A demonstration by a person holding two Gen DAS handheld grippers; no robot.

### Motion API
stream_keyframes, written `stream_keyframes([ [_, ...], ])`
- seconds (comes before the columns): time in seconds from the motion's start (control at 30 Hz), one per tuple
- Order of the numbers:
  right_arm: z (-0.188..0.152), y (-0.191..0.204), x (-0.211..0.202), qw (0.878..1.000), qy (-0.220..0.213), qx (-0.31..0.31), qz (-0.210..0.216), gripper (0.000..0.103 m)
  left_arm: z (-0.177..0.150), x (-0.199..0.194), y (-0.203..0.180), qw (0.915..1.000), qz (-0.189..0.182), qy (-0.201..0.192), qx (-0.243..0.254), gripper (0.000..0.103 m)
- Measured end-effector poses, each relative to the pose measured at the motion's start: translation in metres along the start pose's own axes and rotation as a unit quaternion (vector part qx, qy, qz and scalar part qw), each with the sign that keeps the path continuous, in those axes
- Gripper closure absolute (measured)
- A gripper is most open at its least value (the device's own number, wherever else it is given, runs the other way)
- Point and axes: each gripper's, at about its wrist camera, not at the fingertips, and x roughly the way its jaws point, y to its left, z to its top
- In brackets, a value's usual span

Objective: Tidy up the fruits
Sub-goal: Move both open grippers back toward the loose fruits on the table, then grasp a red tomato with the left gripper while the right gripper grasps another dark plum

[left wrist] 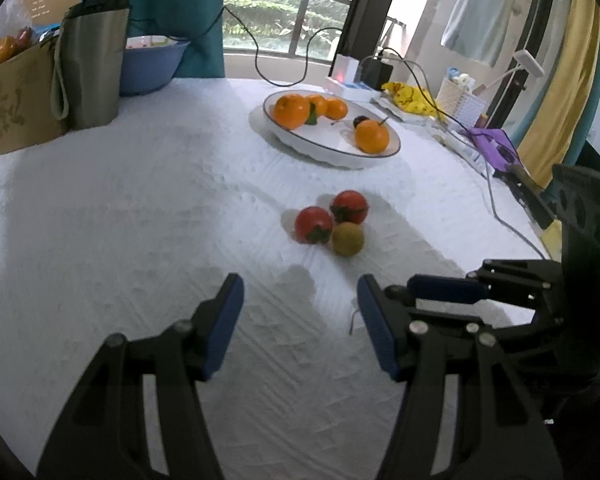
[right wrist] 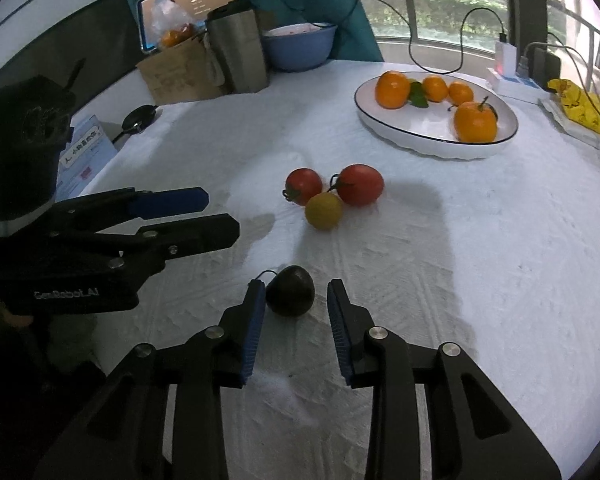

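Note:
Two red tomatoes (left wrist: 313, 224) (right wrist: 359, 184) and a small yellow fruit (left wrist: 347, 239) (right wrist: 323, 211) lie together mid-table. A white plate (left wrist: 336, 142) (right wrist: 420, 128) behind them holds several oranges (left wrist: 291, 111) (right wrist: 475, 121). A dark round fruit (right wrist: 291, 290) lies between my right gripper's (right wrist: 296, 300) open fingers, touching the left pad. My left gripper (left wrist: 300, 300) is open and empty, short of the tomatoes. It also shows in the right wrist view (right wrist: 204, 216), and the right gripper shows at the left wrist view's right edge (left wrist: 452, 290).
The table wears a white cloth (left wrist: 140, 240). At the back stand a cardboard box (left wrist: 8, 104), a grey pouch (left wrist: 92, 64) and a blue bowl (left wrist: 152, 62). Cables (left wrist: 508, 216), a white basket (left wrist: 460, 100) and a yellow bag (right wrist: 580, 108) line the right side.

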Motion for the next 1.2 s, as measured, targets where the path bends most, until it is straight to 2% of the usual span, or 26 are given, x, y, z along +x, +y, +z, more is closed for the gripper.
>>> stream_keyframes([
  [0.2, -0.001, 0.004, 0.008, 1.0, 0.009, -0.01, 0.019, 0.07, 0.002, 0.004, 0.002, 1.0, 0.007, 0.005, -0.001, 0.042],
  [0.3, -0.001, 0.004, 0.007, 1.0, 0.006, -0.015, 0.025, 0.074, 0.005, 0.008, 0.001, 0.9999, 0.009, 0.009, 0.002, 0.042],
  [0.93, 0.024, -0.068, -0.018, 0.998, -0.043, 0.027, -0.039, 0.074, 0.04, 0.049, -0.009, 0.9995, 0.028, 0.016, 0.006, 0.043],
  [1.0, 0.025, -0.072, -0.019, 0.998, -0.045, 0.029, -0.043, 0.074, 0.043, 0.052, -0.009, 0.9994, 0.031, 0.015, 0.007, 0.055],
  [1.2, 0.029, -0.084, -0.021, 0.997, -0.049, 0.035, -0.051, 0.074, 0.048, 0.058, -0.015, 0.9992, 0.025, 0.025, 0.02, 0.065],
])
